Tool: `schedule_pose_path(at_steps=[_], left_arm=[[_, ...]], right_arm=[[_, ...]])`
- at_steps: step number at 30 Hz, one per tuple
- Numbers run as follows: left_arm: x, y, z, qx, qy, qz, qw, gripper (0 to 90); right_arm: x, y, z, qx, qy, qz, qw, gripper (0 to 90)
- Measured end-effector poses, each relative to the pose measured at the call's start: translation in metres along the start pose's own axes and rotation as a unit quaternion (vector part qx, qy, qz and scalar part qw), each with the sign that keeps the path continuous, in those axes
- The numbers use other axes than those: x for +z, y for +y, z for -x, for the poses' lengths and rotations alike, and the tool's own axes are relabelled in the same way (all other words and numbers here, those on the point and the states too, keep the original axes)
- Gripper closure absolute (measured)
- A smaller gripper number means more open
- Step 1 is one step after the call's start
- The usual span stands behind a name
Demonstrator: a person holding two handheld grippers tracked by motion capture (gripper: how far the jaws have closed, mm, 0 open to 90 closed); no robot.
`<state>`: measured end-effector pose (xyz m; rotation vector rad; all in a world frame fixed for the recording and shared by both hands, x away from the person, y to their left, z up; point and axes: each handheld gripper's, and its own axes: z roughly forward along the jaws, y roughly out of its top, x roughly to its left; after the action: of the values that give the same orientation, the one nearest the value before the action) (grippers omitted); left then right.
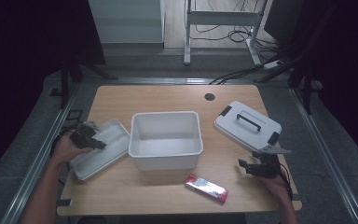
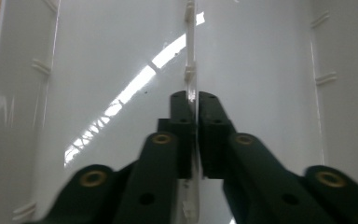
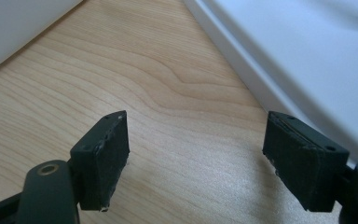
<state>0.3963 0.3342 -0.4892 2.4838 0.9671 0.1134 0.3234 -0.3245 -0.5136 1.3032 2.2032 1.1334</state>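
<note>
A shallow white tray [image 1: 103,156] lies at the table's left, tipped against the white bin [image 1: 165,115]. My left gripper [image 1: 101,144] reaches into the tray. In the left gripper view its jaws [image 2: 195,100] stand on either side of the tray's thin upright divider [image 2: 191,56], and the pads hug it closely. My right gripper [image 1: 243,166] rests low over the table at the right, just in front of the white lid [image 1: 247,125]. The right gripper view has it [image 3: 196,158] wide open with bare wood between the pads and the lid's edge [image 3: 279,51] beside it.
The deep white bin stands in the middle of the wooden table [image 1: 168,95]. A red and silver packet [image 1: 206,187] lies near the front edge. The lid has a black handle [image 1: 248,121] and black clips. A round cable hole [image 1: 209,96] sits at the back.
</note>
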Motion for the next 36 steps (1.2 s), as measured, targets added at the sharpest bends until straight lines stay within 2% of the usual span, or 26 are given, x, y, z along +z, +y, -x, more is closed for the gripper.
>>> schedule_pose_path(at_steps=[1, 2, 5, 7, 12, 14, 15, 16, 17, 19, 20, 21, 23, 28, 29, 30, 34, 36], left_arm=[[0.000, 0.000, 0.000, 0.000, 0.000, 0.000, 1.0000, 77.8], [0.000, 0.000, 0.001, -0.004, 0.004, 0.006, 1.0000, 77.8], [-0.001, 0.002, 0.003, -0.009, 0.016, 0.015, 0.9997, 60.0], [-0.004, 0.004, 0.005, -0.007, 0.026, 0.021, 0.9994, 52.7], [-0.010, 0.011, 0.008, 0.001, 0.037, 0.020, 0.9991, 43.3], [-0.012, 0.014, 0.008, 0.003, 0.040, 0.021, 0.9990, 43.0], [-0.013, 0.015, 0.009, 0.003, 0.041, 0.022, 0.9989, 42.6], [-0.013, 0.015, 0.010, 0.003, 0.042, 0.021, 0.9989, 42.0], [-0.013, 0.016, 0.011, 0.003, 0.045, 0.022, 0.9987, 42.0], [-0.014, 0.016, 0.013, 0.005, 0.048, 0.020, 0.9987, 41.4], [-0.014, 0.016, 0.014, 0.004, 0.049, 0.020, 0.9986, 41.0], [-0.014, 0.016, 0.014, 0.005, 0.049, 0.021, 0.9986, 41.0], [-0.015, 0.015, 0.015, 0.006, 0.048, 0.022, 0.9986, 40.8], [-0.017, 0.010, 0.014, 0.000, 0.052, 0.028, 0.9983, 39.8], [-0.017, 0.010, 0.014, 0.000, 0.052, 0.028, 0.9983, 39.8], [-0.017, 0.010, 0.014, 0.000, 0.052, 0.028, 0.9982, 39.8], [-0.019, 0.011, 0.014, 0.005, 0.057, 0.030, 0.9979, 39.0], [-0.020, 0.013, 0.013, 0.006, 0.058, 0.030, 0.9978, 38.7]], right_arm=[[0.000, 0.000, 0.000, 0.000, 0.000, 0.000, 1.0000, 22.0], [0.000, 0.001, -0.001, -0.001, 0.001, 0.002, 1.0000, 21.9], [-0.003, 0.005, -0.003, -0.007, 0.001, 0.006, 1.0000, 21.9], [-0.006, 0.009, -0.005, -0.014, 0.000, 0.009, 0.9999, 21.7], [-0.017, 0.024, -0.011, -0.043, -0.008, 0.008, 0.9990, 20.3], [-0.019, 0.027, -0.013, -0.047, -0.008, 0.011, 0.9988, 20.4], [-0.020, 0.030, -0.016, -0.049, -0.003, 0.008, 0.9987, 21.3], [-0.021, 0.035, -0.024, -0.063, 0.005, -0.009, 0.9980, 21.7], [-0.021, 0.035, -0.024, -0.063, 0.005, -0.009, 0.9980, 21.7], [-0.022, 0.041, -0.034, -0.084, 0.011, -0.028, 0.9960, 21.5], [-0.023, 0.048, -0.043, -0.101, 0.020, -0.039, 0.9939, 21.3], [-0.023, 0.048, -0.043, -0.101, 0.020, -0.039, 0.9939, 21.3], [-0.025, 0.055, -0.052, -0.111, 0.030, -0.044, 0.9924, 21.3], [-0.030, 0.067, -0.078, -0.127, 0.054, -0.058, 0.9887, 22.6], [-0.030, 0.067, -0.078, -0.127, 0.054, -0.058, 0.9887, 22.6], [-0.031, 0.071, -0.090, -0.138, 0.062, -0.068, 0.9862, 23.7], [-0.029, 0.077, -0.111, -0.156, 0.078, -0.092, 0.9803, 24.1], [-0.026, 0.078, -0.121, -0.168, 0.089, -0.106, 0.9760, 25.0]])
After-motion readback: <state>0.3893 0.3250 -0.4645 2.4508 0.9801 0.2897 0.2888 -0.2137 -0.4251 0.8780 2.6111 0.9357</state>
